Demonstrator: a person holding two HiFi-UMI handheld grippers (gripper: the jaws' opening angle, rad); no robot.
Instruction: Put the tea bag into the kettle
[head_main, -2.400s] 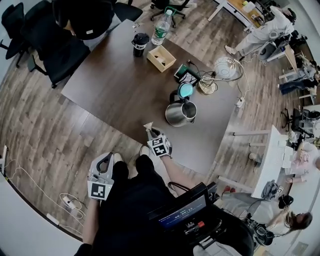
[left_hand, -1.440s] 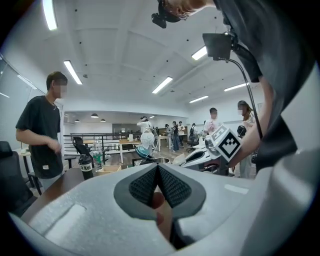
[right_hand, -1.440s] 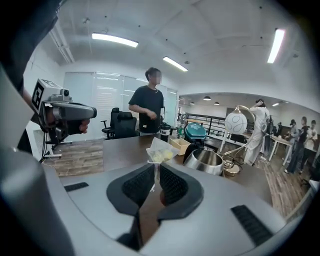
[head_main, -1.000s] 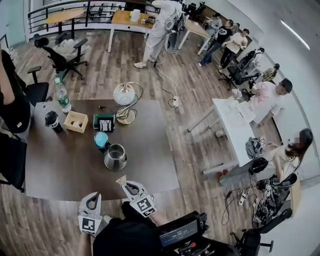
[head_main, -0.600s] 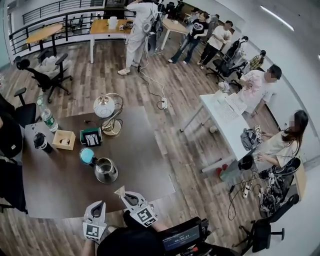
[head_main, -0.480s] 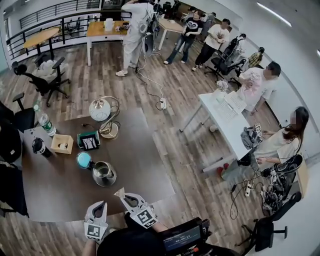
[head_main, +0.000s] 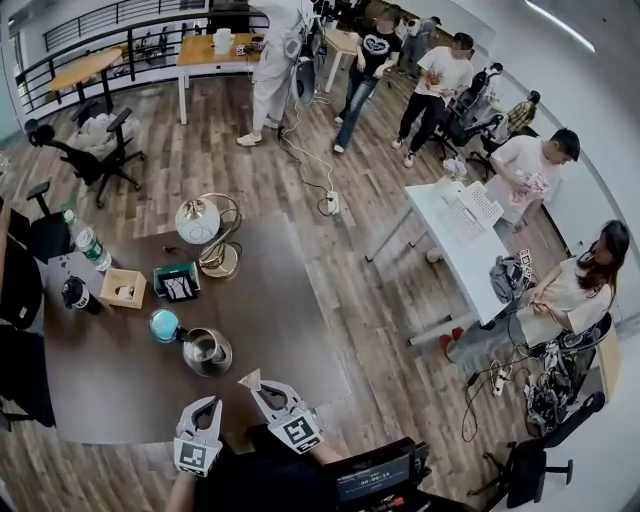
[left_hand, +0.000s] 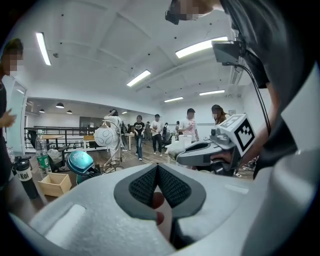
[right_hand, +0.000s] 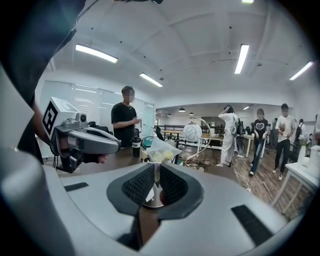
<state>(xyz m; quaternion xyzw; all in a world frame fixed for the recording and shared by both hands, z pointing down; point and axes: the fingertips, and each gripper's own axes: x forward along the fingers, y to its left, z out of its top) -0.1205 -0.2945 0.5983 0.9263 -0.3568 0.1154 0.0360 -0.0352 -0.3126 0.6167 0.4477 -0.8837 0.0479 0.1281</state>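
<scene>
Because its teal lid (head_main: 163, 324) is tipped back to the left, the kettle (head_main: 207, 352) stands with its mouth open upward near the front edge of the table (head_main: 110, 390), ready to take something from above. Just short of that edge the left gripper (head_main: 207, 408) hangs with its jaws pressed together on nothing. It has no part in the carry and seems parked out of the way, though it could steady the kettle if needed. To its right, the right gripper (head_main: 258, 388) is clenched on the tea bag (head_main: 250, 379). It pinches the bag by one end, so the pale sachet juts forward past the jaw tips and should fall free once let go. The right gripper view shows the sachet aimed toward the kettle side of the table. It is near the kettle but not yet over the mouth. I judge the carry to be in hand, with the drop yet to come.
</scene>
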